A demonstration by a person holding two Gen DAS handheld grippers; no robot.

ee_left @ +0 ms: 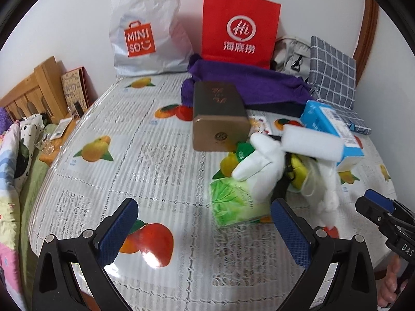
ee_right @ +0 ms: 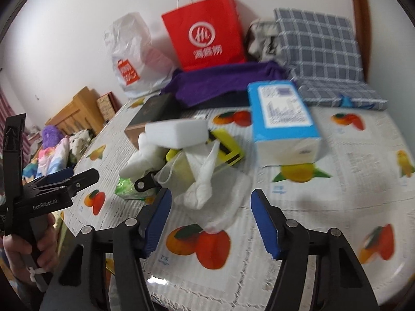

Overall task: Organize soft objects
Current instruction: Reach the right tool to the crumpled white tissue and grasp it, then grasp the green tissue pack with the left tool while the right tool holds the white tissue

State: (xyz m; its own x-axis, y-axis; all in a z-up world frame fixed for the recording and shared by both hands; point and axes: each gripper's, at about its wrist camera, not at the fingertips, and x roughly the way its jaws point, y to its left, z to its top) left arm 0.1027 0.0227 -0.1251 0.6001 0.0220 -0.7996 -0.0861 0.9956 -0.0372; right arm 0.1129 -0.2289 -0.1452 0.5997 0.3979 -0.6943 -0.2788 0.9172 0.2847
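Observation:
A heap of soft things lies on the fruit-print table: a white sponge block (ee_left: 313,141) (ee_right: 177,132), a white glove (ee_left: 259,165) (ee_right: 141,159), a green tissue pack (ee_left: 233,202) (ee_right: 127,188), a yellow sponge (ee_right: 227,147) and a crumpled white cloth (ee_right: 205,184). A blue tissue box (ee_left: 329,121) (ee_right: 282,119) stands beside them. My left gripper (ee_left: 205,230) is open and empty, just short of the green pack. My right gripper (ee_right: 211,220) is open and empty, just short of the white cloth.
A gold-brown tin box (ee_left: 219,118) lies behind the heap. A purple cloth (ee_left: 246,83), a red paper bag (ee_left: 240,27), a white Miniso bag (ee_left: 145,31) and a checked cushion (ee_right: 319,49) line the wall. A bed (ee_left: 15,155) lies left of the table.

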